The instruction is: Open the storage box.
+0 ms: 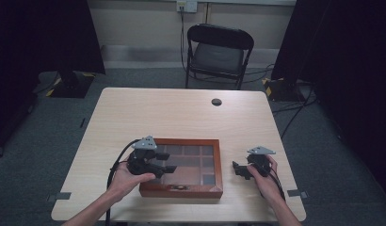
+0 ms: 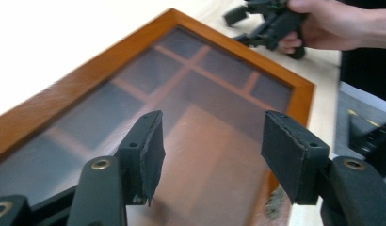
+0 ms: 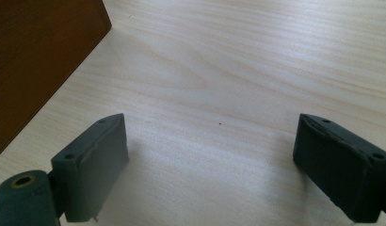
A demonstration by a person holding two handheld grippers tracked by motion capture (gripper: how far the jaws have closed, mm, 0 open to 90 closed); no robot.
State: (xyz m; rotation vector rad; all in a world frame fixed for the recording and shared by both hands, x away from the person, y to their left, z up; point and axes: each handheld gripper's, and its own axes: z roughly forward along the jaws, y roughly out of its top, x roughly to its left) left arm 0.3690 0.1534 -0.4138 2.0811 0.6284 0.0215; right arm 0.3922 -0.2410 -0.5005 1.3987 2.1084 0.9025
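**Box lid needed a level approach**

Box (image 1: 181, 186) sat at the table's (image 1: 181, 113) near edge, lid closed. Left gripper (image 1: 164, 162) hovered above its glass, jaws part-open, empty. Right gripper (image 1: 239, 170) waited beside, wide, empty. Best aim: the front clasp (image 1: 180, 187).

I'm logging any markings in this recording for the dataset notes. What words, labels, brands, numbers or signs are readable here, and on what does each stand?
None: no text can be read in any view.
The wooden box with its glass lid bears no label; its small front clasp is too small to show any marking.
The left gripper, the right gripper and the table carry no lettering.
The wall socket behind the chair is too small and blurred to read.
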